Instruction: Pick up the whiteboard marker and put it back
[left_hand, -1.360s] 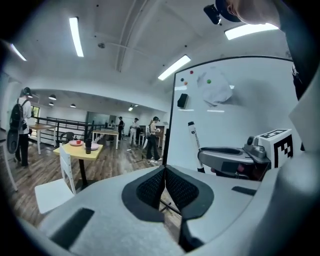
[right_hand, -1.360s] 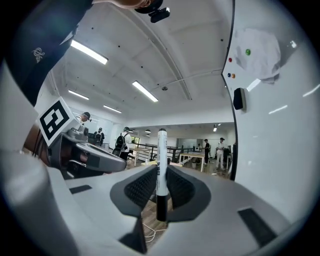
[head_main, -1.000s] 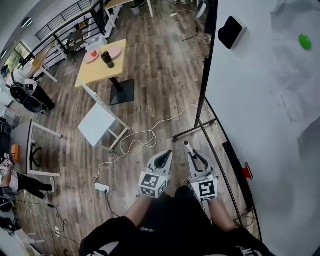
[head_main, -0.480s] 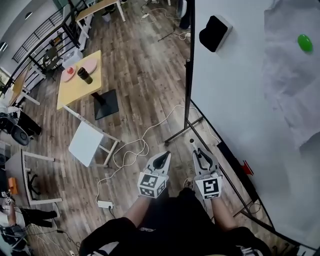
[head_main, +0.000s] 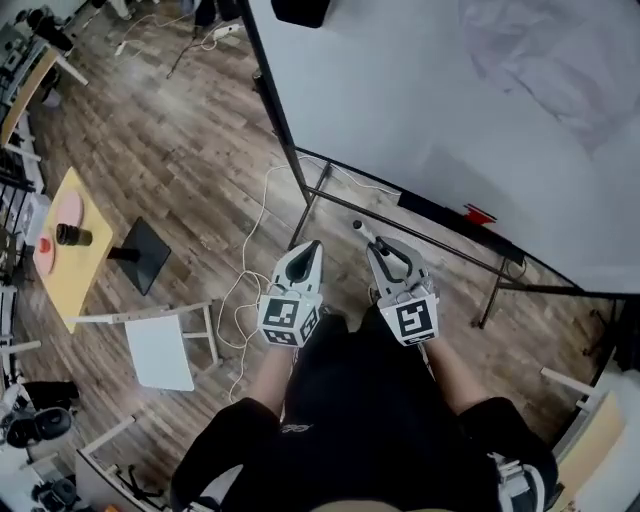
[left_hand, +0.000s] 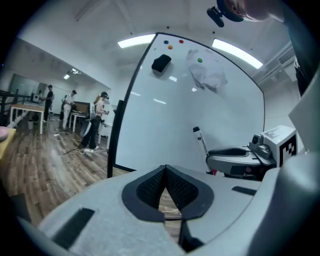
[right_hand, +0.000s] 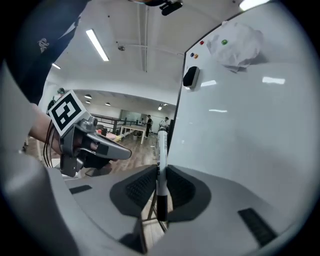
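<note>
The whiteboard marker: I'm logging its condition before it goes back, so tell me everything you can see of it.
The whiteboard marker is a slim, plastic-looking stick: white barrel with dark print, black at both ends. It stands roughly upright, clamped low on its barrel by the jaws of the right gripper, most of its length rising above them, in front of the whiteboard. Only the jaws touch it.

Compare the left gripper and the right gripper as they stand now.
The right gripper is clamped on the whiteboard marker, which sticks out past its tips; the left gripper is closed with nothing between its jaws. In the head view the right gripper is nearer the whiteboard than the left gripper. Both point towards it.
</note>
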